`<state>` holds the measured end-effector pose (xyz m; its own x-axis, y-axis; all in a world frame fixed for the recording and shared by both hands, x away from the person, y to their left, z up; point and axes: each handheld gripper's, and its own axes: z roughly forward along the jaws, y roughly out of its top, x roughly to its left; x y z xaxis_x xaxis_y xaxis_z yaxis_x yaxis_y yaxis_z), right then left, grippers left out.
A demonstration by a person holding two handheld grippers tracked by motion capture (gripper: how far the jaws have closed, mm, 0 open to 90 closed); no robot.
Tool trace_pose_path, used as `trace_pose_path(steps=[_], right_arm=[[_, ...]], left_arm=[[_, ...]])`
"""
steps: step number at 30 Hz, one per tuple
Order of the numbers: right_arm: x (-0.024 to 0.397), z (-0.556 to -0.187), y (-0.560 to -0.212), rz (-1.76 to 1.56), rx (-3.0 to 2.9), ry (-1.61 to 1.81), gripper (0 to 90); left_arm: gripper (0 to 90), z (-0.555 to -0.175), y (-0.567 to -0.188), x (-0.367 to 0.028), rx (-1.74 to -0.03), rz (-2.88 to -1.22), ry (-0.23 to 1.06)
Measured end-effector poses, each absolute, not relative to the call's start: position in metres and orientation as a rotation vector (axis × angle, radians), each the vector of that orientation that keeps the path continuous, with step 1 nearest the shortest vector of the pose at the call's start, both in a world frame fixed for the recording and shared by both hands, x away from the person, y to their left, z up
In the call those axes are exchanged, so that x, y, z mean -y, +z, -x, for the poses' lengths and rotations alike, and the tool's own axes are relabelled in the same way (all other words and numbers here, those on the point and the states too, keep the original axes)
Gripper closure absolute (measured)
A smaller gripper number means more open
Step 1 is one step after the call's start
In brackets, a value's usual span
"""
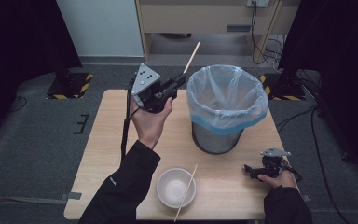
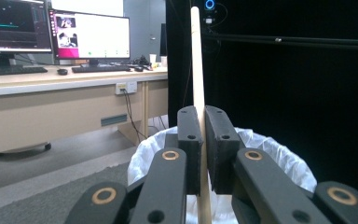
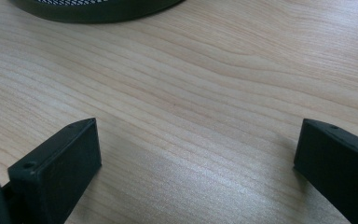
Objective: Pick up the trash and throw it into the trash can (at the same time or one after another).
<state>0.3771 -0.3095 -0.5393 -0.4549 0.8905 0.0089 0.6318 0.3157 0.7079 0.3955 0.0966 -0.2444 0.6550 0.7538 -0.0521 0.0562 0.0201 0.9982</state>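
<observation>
In the high view, the left gripper (image 1: 181, 82) is held up over the far left part of the bench (image 1: 116, 140), just left of the bin, and a wooden chopstick (image 1: 192, 57) is pinched in it, sticking up and away to the far right past the bin's rim. The mesh waste bin (image 1: 216, 137) is stood at the middle-far part of the bench and is lined with a clear bag (image 1: 227, 95) with a blue edge folded over the rim. A white bowl (image 1: 175, 187) is parked at the near edge, and a second chopstick (image 1: 186, 192) is laid across its right side, with its near end hanging past the bowl toward the bench's near edge. The right gripper (image 1: 249, 170) is rested low at the near right corner, well apart from the bowl. In the left gripper view, the left gripper (image 2: 202, 122) is seen pressed together on the chopstick (image 2: 196, 60), which runs straight up between the black pads, with the bag's (image 2: 279, 154) white rim just behind and below. In the right gripper view, the right gripper (image 3: 196, 154) is spread wide, nothing between the pads, just bare bench (image 3: 205, 84) wood, with the dark base of the bin (image 3: 98, 7) at the far edge.
</observation>
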Motion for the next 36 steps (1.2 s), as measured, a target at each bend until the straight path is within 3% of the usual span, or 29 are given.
trace_pose_path(steps=[36], right_arm=[[0.310, -0.377, -0.539, -1.355, -2.204, 0.921, 0.7]], left_arm=[[85.1, -0.449, -0.230, -0.027, -0.654, -1.461, 0.617]])
